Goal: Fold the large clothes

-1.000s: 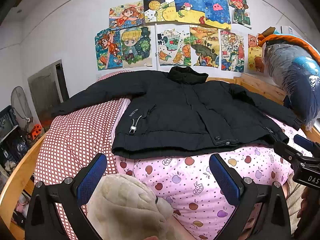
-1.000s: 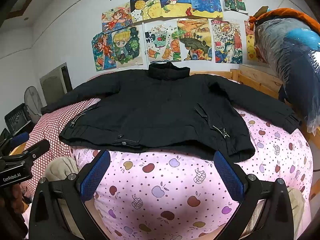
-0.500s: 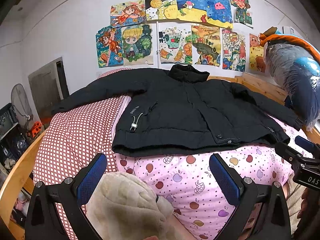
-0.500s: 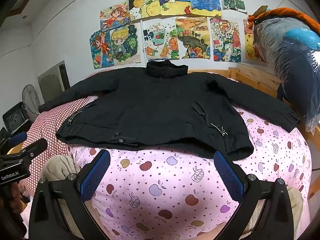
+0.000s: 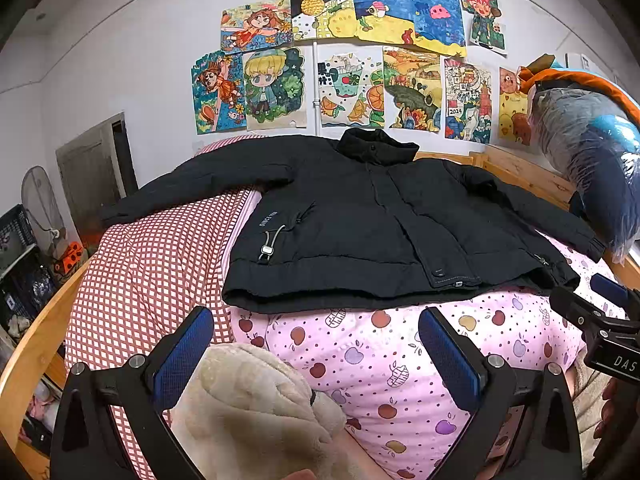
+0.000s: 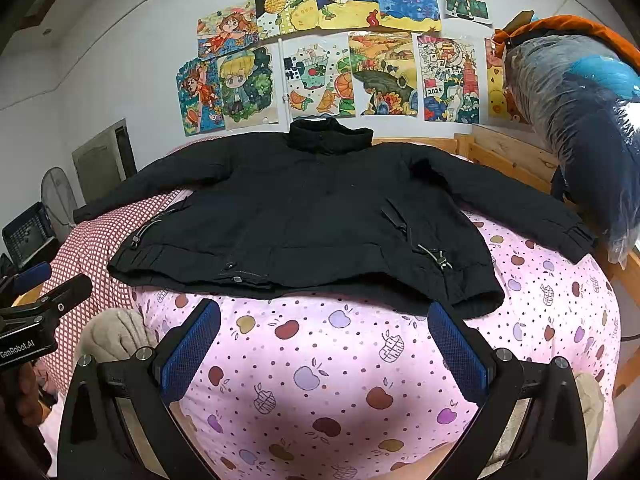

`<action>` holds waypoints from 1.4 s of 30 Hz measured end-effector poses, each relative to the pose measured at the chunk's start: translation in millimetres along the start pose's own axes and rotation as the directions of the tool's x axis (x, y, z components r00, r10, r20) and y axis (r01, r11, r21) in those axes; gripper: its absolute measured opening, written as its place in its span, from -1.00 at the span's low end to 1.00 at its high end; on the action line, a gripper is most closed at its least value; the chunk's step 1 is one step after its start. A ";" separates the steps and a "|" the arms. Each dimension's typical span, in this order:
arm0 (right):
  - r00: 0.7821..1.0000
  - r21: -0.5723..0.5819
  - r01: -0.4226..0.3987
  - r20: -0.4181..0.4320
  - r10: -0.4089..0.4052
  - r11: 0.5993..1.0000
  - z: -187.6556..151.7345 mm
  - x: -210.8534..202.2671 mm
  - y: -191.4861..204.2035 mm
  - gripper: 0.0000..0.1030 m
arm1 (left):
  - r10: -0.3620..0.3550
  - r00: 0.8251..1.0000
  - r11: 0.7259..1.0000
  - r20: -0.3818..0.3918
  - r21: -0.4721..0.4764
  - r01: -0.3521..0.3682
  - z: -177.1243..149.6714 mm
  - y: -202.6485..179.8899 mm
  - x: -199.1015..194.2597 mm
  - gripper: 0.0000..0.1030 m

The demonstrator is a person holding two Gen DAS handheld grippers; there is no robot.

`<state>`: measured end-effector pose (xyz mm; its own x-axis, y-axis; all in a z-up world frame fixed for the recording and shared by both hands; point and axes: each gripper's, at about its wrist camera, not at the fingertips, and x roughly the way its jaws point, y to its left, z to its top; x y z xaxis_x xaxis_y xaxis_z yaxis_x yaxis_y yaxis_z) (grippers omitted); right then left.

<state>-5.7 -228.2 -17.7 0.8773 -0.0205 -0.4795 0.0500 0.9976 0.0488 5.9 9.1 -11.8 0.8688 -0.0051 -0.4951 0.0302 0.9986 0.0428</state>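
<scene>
On the bed, black jacket (image 6: 316, 216) lies flat, sleeves spread; both grippers' fingers gape, holding nothing.

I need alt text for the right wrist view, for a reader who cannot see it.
A black jacket lies spread flat, sleeves out, on a pink apple-print quilt on a bed. The open right gripper hovers short of its hem, holding nothing; colourful drawings cover the wall behind.

right hand-held gripper (image 6: 324, 350) nearer jacket (image 6: 320, 216) hem | left view shifted slightly
</scene>
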 end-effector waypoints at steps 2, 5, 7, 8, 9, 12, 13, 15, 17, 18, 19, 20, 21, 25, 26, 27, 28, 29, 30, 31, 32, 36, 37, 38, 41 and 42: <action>1.000 0.001 0.001 -0.001 -0.001 1.000 0.3 0.0 -0.6 0.98 | 0.000 1.000 1.000 0.000 0.000 0.000 0.5 0.1 -0.2 1.00; 1.000 0.000 0.002 0.000 -0.002 1.000 0.7 -0.4 -0.3 0.98 | 0.000 1.000 1.000 0.000 -0.001 0.000 1.1 0.0 -0.4 1.00; 1.000 -0.001 0.002 0.000 -0.002 1.000 0.8 -0.4 -0.5 0.98 | 0.000 1.000 1.000 0.000 0.000 0.000 1.2 0.1 -0.5 1.00; 1.000 0.000 0.001 -0.001 -0.001 1.000 0.7 -0.4 -0.4 0.98 | 0.000 1.000 1.000 0.000 0.000 0.000 1.2 0.2 -0.4 1.00; 1.000 -0.001 0.001 -0.001 -0.001 1.000 0.8 -0.5 -0.5 0.98 | -0.001 1.000 1.000 0.000 -0.001 0.001 0.7 0.4 0.0 1.00; 1.000 0.000 0.001 -0.001 -0.001 1.000 0.8 -0.5 -0.4 0.98 | 0.001 1.000 1.000 0.000 0.001 -0.001 1.0 0.3 0.0 1.00; 1.000 0.000 0.001 -0.001 -0.001 1.000 0.9 -0.6 -0.4 0.98 | 0.003 1.000 1.000 0.000 0.000 -0.003 1.5 -2.0 -1.2 1.00; 1.000 -0.001 0.002 0.000 -0.002 1.000 0.6 -0.7 -0.3 0.98 | 0.001 1.000 1.000 0.001 -0.002 -0.001 1.8 -1.6 -1.0 1.00; 1.000 -0.001 0.001 0.000 -0.001 1.000 0.7 -0.6 -0.4 0.98 | 0.003 1.000 1.000 0.000 0.001 -0.003 1.9 -2.0 -0.9 1.00; 1.000 -0.001 0.001 -0.001 -0.001 1.000 0.7 -0.5 -0.4 0.98 | 0.003 1.000 1.000 0.000 0.001 -0.003 2.3 -1.8 -1.5 1.00; 1.000 -0.001 0.001 -0.001 -0.001 1.000 0.6 -0.6 -0.4 0.98 | 0.003 1.000 1.000 0.000 0.001 -0.003 2.7 -1.6 -1.5 1.00; 1.000 -0.001 0.001 -0.001 -0.001 1.000 0.3 -0.6 -0.2 0.98 | 0.002 1.000 1.000 0.000 0.001 -0.002 2.6 -1.8 -1.3 1.00; 1.000 -0.001 0.001 -0.002 -0.001 1.000 0.5 -0.6 -0.4 0.98 | 0.003 1.000 1.000 0.000 0.001 -0.003 2.7 -1.8 -1.5 1.00; 1.000 -0.002 0.001 0.000 -0.001 1.000 -0.3 -0.7 -0.1 0.98 | 0.001 1.000 1.000 0.002 0.002 -0.001 3.8 -2.0 -2.0 1.00; 1.000 -0.003 0.001 0.000 -0.001 1.000 -0.4 -0.7 -0.1 0.98 | 0.000 1.000 1.000 0.002 0.003 0.000 4.1 -2.3 -1.9 1.00; 1.000 -0.003 0.001 0.000 -0.001 1.000 -0.2 -0.8 -0.1 0.98 | 0.000 1.000 1.000 0.003 0.002 0.000 4.2 -2.5 -1.9 1.00; 1.000 -0.003 0.001 0.000 -0.001 1.000 -0.2 -0.9 -0.1 0.98 | -0.001 1.000 1.000 0.003 0.002 0.001 4.2 -2.4 -2.9 1.00; 1.000 -0.003 0.001 0.000 -0.001 1.000 -0.2 -0.9 -0.1 0.98 | -0.001 1.000 1.000 0.004 0.002 0.001 4.5 -2.7 -3.1 1.00; 1.000 -0.004 0.001 0.000 -0.001 1.000 -0.3 -0.8 0.0 0.98 | -0.002 1.000 1.000 0.005 0.002 0.002 4.7 -3.1 -3.4 1.00; 1.000 -0.004 0.001 0.000 -0.001 1.000 -0.3 -0.9 0.0 0.98 | -0.002 1.000 1.000 0.006 0.002 0.002 4.3 -3.2 -4.2 1.00; 1.000 -0.006 0.001 0.000 -0.001 1.000 0.9 -1.4 0.8 0.98 | -0.002 1.000 1.000 0.007 0.003 0.002 4.5 -3.7 -4.5 1.00; 1.000 -0.009 0.000 0.000 0.000 1.000 4.6 -2.8 1.5 0.98 | -0.002 1.000 1.000 0.009 0.002 0.002 5.0 -4.5 -6.1 1.00; 1.000 -0.009 0.000 0.000 0.000 1.000 5.2 -3.0 1.4 0.98 | -0.001 1.000 1.000 0.009 0.002 0.001 5.0 -4.5 -6.1 1.00; 1.000 -0.009 0.001 -0.001 -0.001 1.000 4.2 -3.1 1.9 0.98 | -0.001 1.000 1.000 0.009 0.003 0.001 5.2 -4.7 -6.3 1.00; 1.000 -0.008 -0.001 0.000 0.001 1.000 4.6 -3.4 1.7 0.98 | -0.004 1.000 1.000 0.009 0.002 0.004 5.4 -4.7 -6.6 1.00; 1.000 -0.007 0.000 0.000 0.000 1.000 4.5 -3.3 2.0 0.98 | -0.004 1.000 1.000 0.009 0.002 0.004 5.7 -4.6 -6.6 1.00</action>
<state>-6.3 -226.5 -12.1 0.8772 -0.0208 -0.4797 0.0470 0.9980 0.0428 2.8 4.3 -3.8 0.8729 -0.0093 -0.4877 0.0345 0.9985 0.0427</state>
